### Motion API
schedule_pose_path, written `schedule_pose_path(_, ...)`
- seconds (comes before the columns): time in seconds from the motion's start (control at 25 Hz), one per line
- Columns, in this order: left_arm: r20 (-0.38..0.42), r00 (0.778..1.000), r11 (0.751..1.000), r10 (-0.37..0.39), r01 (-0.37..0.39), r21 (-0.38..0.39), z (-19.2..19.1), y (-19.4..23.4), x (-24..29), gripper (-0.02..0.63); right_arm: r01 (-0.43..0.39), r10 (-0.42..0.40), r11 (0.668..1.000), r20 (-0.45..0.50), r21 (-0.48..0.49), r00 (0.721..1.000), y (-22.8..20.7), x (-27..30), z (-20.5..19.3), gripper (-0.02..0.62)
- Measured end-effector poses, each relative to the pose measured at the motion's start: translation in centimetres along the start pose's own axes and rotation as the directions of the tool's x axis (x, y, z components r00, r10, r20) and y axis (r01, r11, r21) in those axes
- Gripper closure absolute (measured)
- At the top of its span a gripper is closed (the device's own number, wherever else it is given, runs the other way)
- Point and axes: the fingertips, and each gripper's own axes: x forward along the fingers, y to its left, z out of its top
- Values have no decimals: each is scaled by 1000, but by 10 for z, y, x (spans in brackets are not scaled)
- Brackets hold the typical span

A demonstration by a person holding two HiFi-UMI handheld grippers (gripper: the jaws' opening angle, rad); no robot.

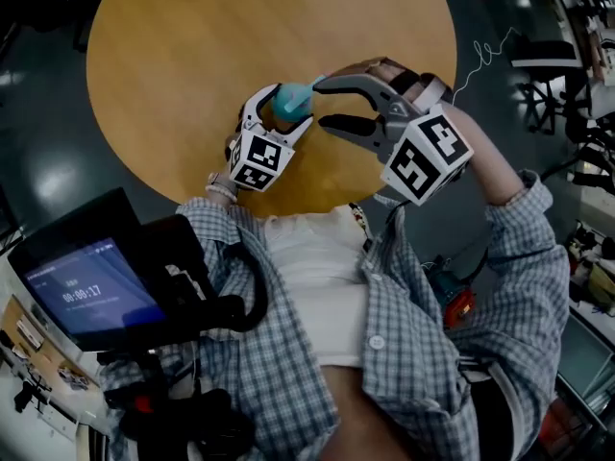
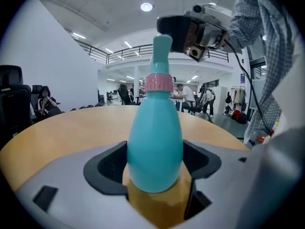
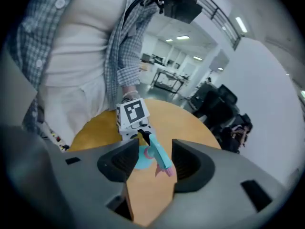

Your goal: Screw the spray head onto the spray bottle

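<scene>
My left tongs (image 1: 282, 113) are closed on the bottle (image 2: 155, 142). Both pads press against its round teal belly, one on each side, and the bottle stands upright between them. It is over the near edge of the round wooden table (image 1: 192, 65), just in front of my body. I cannot tell whether its base rests on the table or hangs just above it.

The spray head (image 2: 161, 51) sits on top of the bottle, teal like the body. A pink collar (image 2: 158, 82) sits where the head meets the neck. In the right gripper view the head points toward that camera, and a pink trigger (image 3: 167, 171) shows under its nozzle.

My right tongs (image 1: 324, 104) stand wide apart and hold nothing. In their own view the spray head shows in the gap between the two pads, and neither pad touches it. In the head view their tips are just beside the top of the bottle, with the upper tip next to the nozzle. In the left gripper view the right tongs hang close above the spray head.
</scene>
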Motion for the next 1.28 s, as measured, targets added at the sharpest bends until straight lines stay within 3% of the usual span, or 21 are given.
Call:
schedule_pose_path(0.16,-2,1000,1000,0,0,2,2,0,4,243,-222,210,955,-79,-199,974,-7,11,-5,391)
schedule_pose_path(0.24,-3,1000,1000,0,0,1,3,-1,6,244,-310,272,905,-163,-293,948,-7,21,-13,391)
schedule_pose_path(0.36,-5,1000,1000,-3,3,-2,3,-3,10,244,-438,354,803,-268,-403,896,9,37,-27,391)
schedule_pose_path(0.52,-3,1000,1000,-4,4,3,1,-1,10,244,-509,363,662,-360,-550,860,20,57,-48,391)
schedule_pose_path(0.56,-3,1000,1000,-4,4,4,1,-1,9,244,-519,359,636,-377,-571,854,21,60,-53,393)
schedule_pose_path(0.64,-2,1000,1000,-6,6,5,2,-1,10,244,-525,359,614,-384,-589,851,22,67,-57,422)
schedule_pose_path(0.72,-2,1000,1000,-8,9,7,2,-1,10,243,-524,364,623,-378,-580,851,22,71,-57,466)
schedule_pose_path(0.8,-3,1000,1000,-8,8,9,4,-1,11,243,-533,383,654,-372,-537,845,21,71,-57,468)
schedule_pose_path(0.88,-4,1000,1000,-6,6,9,5,-1,13,243,-533,409,714,-347,-454,844,21,69,-58,469)
schedule_pose_path(0.96,-5,1000,1000,-7,7,11,6,-3,14,242,-515,432,797,-298,-316,851,21,67,-58,469)
schedule_pose_path(1.04,-5,1000,1000,-8,8,12,7,-3,15,243,-467,426,870,-240,-156,872,19,66,-58,470)
schedule_pose_path(1.12,-1,1000,1000,-8,8,7,8,-3,14,242,-391,388,920,-198,22,900,15,66,-56,471)
schedule_pose_path(1.2,0,1000,1000,-8,8,7,7,-3,13,242,-301,334,934,-176,191,926,13,66,-55,471)
schedule_pose_path(1.28,-1,1000,1000,-7,7,13,7,-5,11,242,-208,271,926,-172,316,947,12,65,-54,471)
